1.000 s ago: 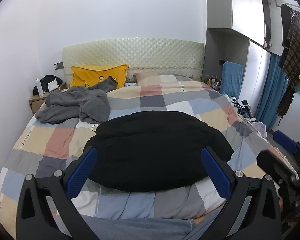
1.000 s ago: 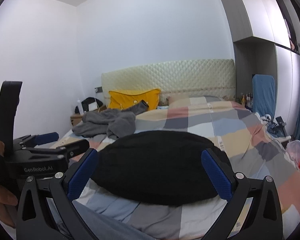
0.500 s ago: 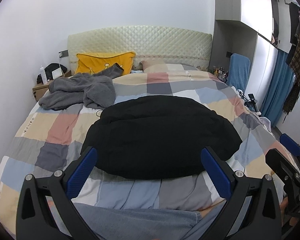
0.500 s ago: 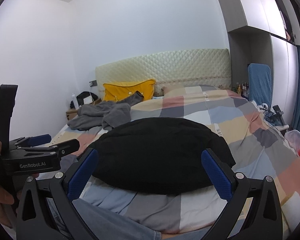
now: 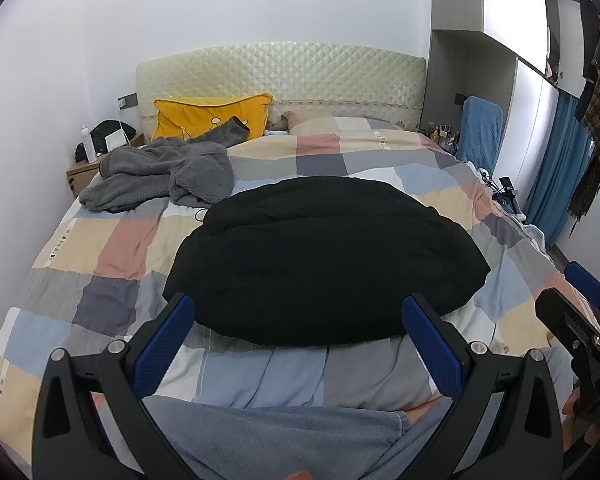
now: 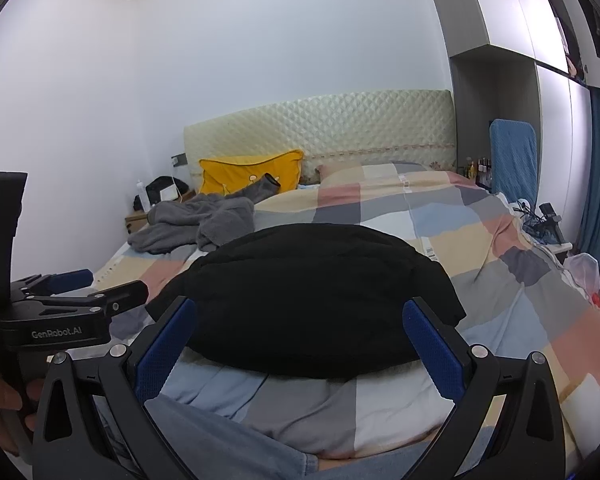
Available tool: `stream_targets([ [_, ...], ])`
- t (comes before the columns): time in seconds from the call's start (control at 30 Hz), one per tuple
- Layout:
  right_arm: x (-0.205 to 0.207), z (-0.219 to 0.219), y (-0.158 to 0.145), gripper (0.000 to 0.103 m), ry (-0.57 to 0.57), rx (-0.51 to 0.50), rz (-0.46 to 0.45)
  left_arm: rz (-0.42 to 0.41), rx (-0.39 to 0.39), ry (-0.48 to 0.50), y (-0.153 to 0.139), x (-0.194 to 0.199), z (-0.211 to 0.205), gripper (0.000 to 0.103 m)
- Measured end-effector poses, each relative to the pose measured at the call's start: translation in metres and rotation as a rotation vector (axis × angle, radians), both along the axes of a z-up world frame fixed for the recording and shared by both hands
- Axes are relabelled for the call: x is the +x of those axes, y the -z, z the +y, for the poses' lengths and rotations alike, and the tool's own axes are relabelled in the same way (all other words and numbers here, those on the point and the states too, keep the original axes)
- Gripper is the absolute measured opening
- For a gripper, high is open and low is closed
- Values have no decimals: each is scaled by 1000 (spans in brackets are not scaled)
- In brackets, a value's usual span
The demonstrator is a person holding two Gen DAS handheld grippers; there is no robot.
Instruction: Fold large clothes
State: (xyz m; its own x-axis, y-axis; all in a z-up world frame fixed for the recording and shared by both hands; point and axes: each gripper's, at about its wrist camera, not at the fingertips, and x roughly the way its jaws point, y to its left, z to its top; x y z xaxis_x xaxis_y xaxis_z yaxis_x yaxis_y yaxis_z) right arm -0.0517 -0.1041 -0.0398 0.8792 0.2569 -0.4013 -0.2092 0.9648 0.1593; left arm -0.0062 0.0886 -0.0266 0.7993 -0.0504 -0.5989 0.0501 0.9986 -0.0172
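The black garment [image 5: 324,260] lies as a rounded, folded heap near the foot of the bed [image 5: 112,248], on the checked quilt; its dark cloth swallows all detail, so sleeves, collar and type cannot be made out. Its near edge is partly hidden behind the blue finger pads in both wrist views. A second garment, a grey fleece one [image 5: 160,172], lies crumpled toward the head of the bed, well apart from the black one, with one sleeve reaching up onto the single yellow pillow [image 5: 204,116].

Both grippers hover above the foot of the bed, holding nothing. The left gripper [image 5: 300,344] has its two fingers spread wide, the black garment showing between them. The right gripper [image 6: 300,344] likewise has its fingers spread wide; in the left wrist view it is cut off at the right edge.

A denim-clad leg [image 5: 280,440] fills the bottom of the frame. Part of a hand [image 6: 0,412] grips the left handle at the edge of the right wrist view. One bedside stand [image 5: 84,172] carries small items too blurred to name.
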Motion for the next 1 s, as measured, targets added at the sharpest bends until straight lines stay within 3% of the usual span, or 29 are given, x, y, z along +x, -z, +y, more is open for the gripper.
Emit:
stream_targets([
  [1.0, 1, -3, 11, 103, 17, 7, 20, 21, 3, 14, 5, -2, -5, 103],
])
